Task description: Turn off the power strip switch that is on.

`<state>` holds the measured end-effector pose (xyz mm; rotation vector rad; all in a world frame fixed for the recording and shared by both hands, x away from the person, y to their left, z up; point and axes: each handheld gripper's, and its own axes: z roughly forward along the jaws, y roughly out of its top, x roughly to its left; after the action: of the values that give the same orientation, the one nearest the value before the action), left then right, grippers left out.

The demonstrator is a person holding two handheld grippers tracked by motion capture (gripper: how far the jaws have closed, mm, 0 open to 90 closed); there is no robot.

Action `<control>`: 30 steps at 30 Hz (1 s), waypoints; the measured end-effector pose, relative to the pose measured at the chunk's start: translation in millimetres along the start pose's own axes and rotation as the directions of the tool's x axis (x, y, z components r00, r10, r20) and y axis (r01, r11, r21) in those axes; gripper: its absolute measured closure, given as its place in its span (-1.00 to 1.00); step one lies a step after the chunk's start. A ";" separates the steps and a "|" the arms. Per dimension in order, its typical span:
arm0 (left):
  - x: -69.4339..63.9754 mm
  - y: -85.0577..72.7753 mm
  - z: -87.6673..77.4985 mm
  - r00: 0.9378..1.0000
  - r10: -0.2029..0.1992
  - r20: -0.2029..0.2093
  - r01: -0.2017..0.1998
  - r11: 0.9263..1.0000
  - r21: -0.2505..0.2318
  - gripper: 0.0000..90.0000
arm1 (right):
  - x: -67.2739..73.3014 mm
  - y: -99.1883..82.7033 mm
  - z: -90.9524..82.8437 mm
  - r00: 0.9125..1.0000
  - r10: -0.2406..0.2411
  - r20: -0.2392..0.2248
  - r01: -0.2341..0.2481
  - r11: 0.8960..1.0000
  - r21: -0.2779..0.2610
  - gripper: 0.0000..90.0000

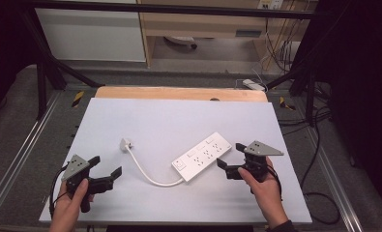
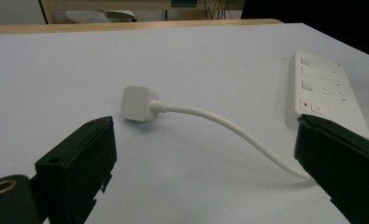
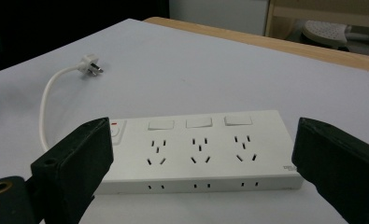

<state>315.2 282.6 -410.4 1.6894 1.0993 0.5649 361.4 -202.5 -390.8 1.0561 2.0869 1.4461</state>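
No legible text, brand or number is found in any view. The power strip (image 3: 198, 151) carries a small dark marking at its near right corner in the right gripper view, too small to read, and a red mark beside its end switch that bears no lettering. A green-blue label (image 1: 249, 33) on the wooden shelf unit (image 1: 203, 24) beyond the table in the high view is too blurred to read.

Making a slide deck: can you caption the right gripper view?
Open right gripper facing a white power strip, its cord curving to the plug.
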 end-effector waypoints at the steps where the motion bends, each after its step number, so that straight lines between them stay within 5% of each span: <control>1: 0.1 0.0 -0.1 1.000 0.002 0.000 -0.002 1.000 0.001 -0.88 | 1.7 2.8 2.1 1.000 -0.006 -0.008 0.006 1.000 -0.001 -0.90; 23: -0.4 -0.3 0.8 1.000 0.009 0.002 -0.009 1.000 0.009 -0.88 | 1.1 30.2 10.1 1.000 -0.013 0.006 0.013 0.999 -0.031 -0.83; 30: -1.0 -0.3 1.2 1.000 0.009 0.003 -0.009 1.000 0.012 -0.88 | -2.2 37.2 10.1 1.000 -0.016 0.004 0.016 1.000 -0.021 -0.95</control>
<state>315.5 281.2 -411.0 1.7057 1.0949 0.5622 383.1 -191.0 -361.0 1.0318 2.0686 1.4537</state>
